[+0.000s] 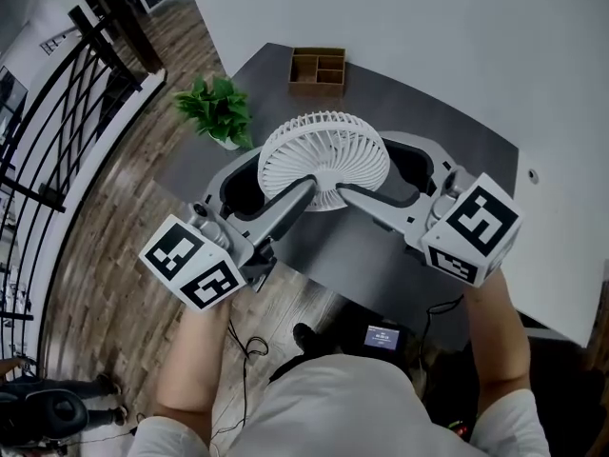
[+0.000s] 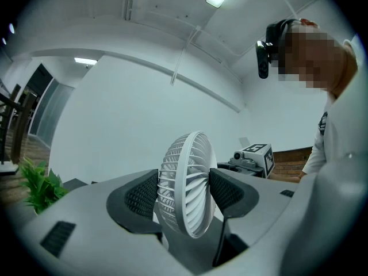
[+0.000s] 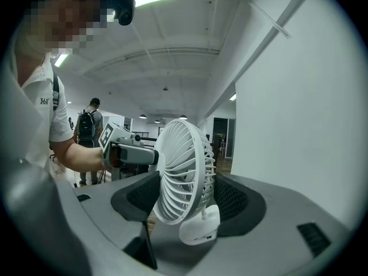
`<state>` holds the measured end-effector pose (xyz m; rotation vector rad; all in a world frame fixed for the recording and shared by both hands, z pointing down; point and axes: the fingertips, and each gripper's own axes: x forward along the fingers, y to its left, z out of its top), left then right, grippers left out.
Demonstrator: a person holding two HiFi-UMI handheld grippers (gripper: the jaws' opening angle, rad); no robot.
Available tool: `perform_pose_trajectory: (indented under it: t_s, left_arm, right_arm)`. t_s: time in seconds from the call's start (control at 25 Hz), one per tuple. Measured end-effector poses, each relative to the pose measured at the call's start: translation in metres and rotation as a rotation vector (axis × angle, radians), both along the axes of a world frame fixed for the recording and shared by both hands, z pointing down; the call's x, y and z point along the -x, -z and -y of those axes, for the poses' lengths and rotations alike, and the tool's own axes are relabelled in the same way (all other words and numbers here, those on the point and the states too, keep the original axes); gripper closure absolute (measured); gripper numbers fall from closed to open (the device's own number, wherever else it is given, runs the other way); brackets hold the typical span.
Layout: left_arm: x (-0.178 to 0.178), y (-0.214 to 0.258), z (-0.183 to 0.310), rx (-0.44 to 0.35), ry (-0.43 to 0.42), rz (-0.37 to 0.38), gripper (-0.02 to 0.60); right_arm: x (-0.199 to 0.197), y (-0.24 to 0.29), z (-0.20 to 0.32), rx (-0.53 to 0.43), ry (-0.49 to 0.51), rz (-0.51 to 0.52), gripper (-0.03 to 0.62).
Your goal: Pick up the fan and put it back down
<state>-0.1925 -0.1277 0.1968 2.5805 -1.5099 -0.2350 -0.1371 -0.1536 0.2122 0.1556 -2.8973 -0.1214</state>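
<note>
A white fan (image 1: 324, 150) with a round grille hangs in the air above the dark table (image 1: 376, 255), its face turned up toward the head camera. My left gripper (image 1: 276, 187) comes in from the lower left, with one jaw across the grille and the other under it. My right gripper (image 1: 381, 174) grips from the lower right the same way. The left gripper view shows the fan (image 2: 187, 191) wedged between the left gripper's (image 2: 184, 194) dark pads. In the right gripper view the fan (image 3: 181, 171) and its small white base fill the gap of the right gripper (image 3: 184, 197).
A potted green plant (image 1: 217, 109) stands at the table's left corner and a wooden compartment tray (image 1: 318, 69) at its far edge. A white wall runs along the right. A black railing (image 1: 67, 93) lies off to the left. A person with a backpack (image 3: 89, 131) stands in the distance.
</note>
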Motion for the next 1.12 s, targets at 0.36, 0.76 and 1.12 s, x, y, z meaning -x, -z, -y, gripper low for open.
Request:
perform_pose_trajectory:
  t_s: [0.36,0.76,1.12]
  left_arm:
    - [-0.022,-0.015,-0.011,0.029,-0.045,0.001,0.287]
    - [-0.058,-0.026,-0.016,0.057,-0.125,0.010,0.287]
    - [-0.093,-0.041,-0.015,0.097,-0.195,0.005,0.287]
  right_arm:
    - [-0.023,-0.016,-0.014,0.032,-0.036,-0.008,0.290]
    - [-0.061,-0.030,-0.024,0.081,-0.119,-0.009,0.290]
    - [-0.097,-0.043,-0.027,0.107,-0.187,-0.025,0.290]
